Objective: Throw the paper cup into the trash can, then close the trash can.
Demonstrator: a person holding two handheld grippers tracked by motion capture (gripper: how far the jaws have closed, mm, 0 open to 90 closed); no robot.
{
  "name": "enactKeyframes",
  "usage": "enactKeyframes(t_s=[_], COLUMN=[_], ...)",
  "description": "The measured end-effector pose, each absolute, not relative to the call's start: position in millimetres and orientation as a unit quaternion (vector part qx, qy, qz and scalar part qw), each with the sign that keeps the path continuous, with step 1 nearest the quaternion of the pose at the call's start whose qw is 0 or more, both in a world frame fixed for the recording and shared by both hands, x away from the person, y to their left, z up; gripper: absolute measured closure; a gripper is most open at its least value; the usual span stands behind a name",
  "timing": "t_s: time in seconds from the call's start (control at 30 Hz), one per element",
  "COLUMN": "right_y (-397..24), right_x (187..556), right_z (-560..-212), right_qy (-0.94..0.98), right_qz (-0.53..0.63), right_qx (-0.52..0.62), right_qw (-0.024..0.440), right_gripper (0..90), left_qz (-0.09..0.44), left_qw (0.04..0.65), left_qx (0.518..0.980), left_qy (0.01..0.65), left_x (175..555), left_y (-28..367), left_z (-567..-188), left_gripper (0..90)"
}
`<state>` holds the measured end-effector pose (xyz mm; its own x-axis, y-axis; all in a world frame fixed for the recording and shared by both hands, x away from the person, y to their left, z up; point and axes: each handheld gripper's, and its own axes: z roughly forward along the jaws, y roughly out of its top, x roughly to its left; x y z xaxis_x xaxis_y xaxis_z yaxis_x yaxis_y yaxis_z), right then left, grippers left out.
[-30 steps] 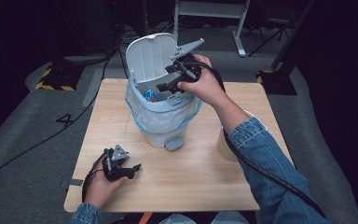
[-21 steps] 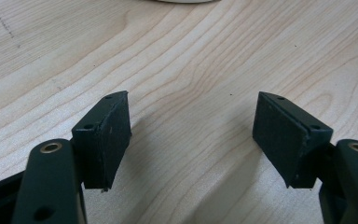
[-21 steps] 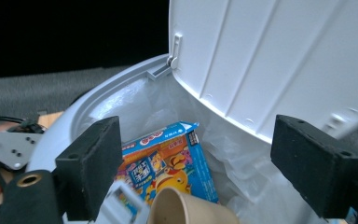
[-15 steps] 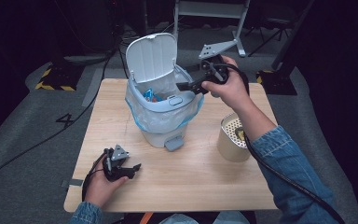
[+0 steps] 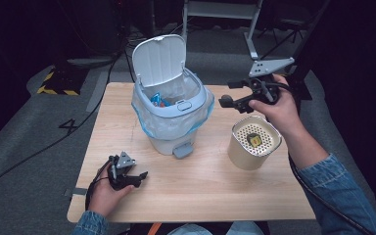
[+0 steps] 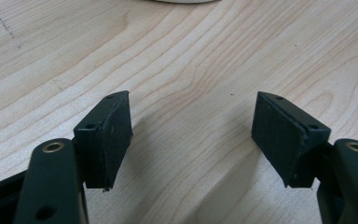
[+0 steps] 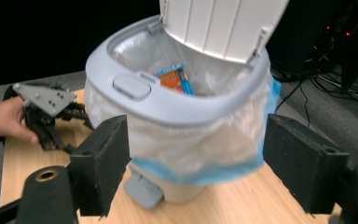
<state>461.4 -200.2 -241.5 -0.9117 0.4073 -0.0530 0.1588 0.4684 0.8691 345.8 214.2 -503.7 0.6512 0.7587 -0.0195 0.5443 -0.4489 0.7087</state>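
A pale grey pedal bin (image 5: 174, 120) stands mid-table with its lid (image 5: 159, 58) up and a clear, blue-edged bag lining it. An orange and blue packet (image 5: 157, 100) lies inside. A hand holds my right gripper (image 5: 228, 93) in the air to the right of the bin's rim, open and holding nothing. In the right gripper view the open jaws frame the bin (image 7: 177, 107) and the packet (image 7: 175, 79). My left gripper (image 5: 138, 176) rests on the table at the front left, also open, with bare wood between its jaws (image 6: 193, 135).
A beige cylinder (image 5: 253, 142) with a perforated top stands right of the bin, under the right hand, with a small yellow and black piece on it. The bin's pedal (image 5: 182, 150) faces the front edge. Cables trail across the dark floor beyond the table (image 5: 200, 196).
The right gripper has drawn back from over the bin's opening toward the right and now hangs beside the rim. The beige cylinder has come into sight. The left gripper has stayed still.
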Motion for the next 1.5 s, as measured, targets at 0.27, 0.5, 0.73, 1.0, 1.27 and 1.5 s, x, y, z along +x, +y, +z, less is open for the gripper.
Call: enactKeyframes(t_s=[0.27,0.5,0.73,1.0,1.27,1.5], right_y=[-244,-278,-311,-350,-385,-401], right_x=[436,417,402,381,361,356], right_z=[-252,-267,-285,-323,-367,-425], right_qy=[0.847,0.844,0.838,0.838,0.838,0.835], right_qz=[0.485,0.483,0.484,0.469,0.453,0.446], right_qx=[0.174,0.192,0.218,0.247,0.275,0.308], right_qw=[0.132,0.131,0.123,0.128,0.129,0.091], right_gripper=[24.4,24.3,24.2,24.2,22.0,19.8], left_qz=[0.151,0.145,0.148,0.156,0.156,0.163], left_qw=[0.353,0.356,0.354,0.343,0.339,0.334], left_qx=[0.843,0.844,0.844,0.836,0.835,0.83], left_qy=[0.378,0.375,0.375,0.398,0.404,0.417], left_x=[348,350,351,352,351,350], left_y=[216,219,219,217,214,211], left_z=[-504,-504,-504,-504,-504,-504], left_gripper=[29.5,29.8,29.3,21.3,17.5,14.7])
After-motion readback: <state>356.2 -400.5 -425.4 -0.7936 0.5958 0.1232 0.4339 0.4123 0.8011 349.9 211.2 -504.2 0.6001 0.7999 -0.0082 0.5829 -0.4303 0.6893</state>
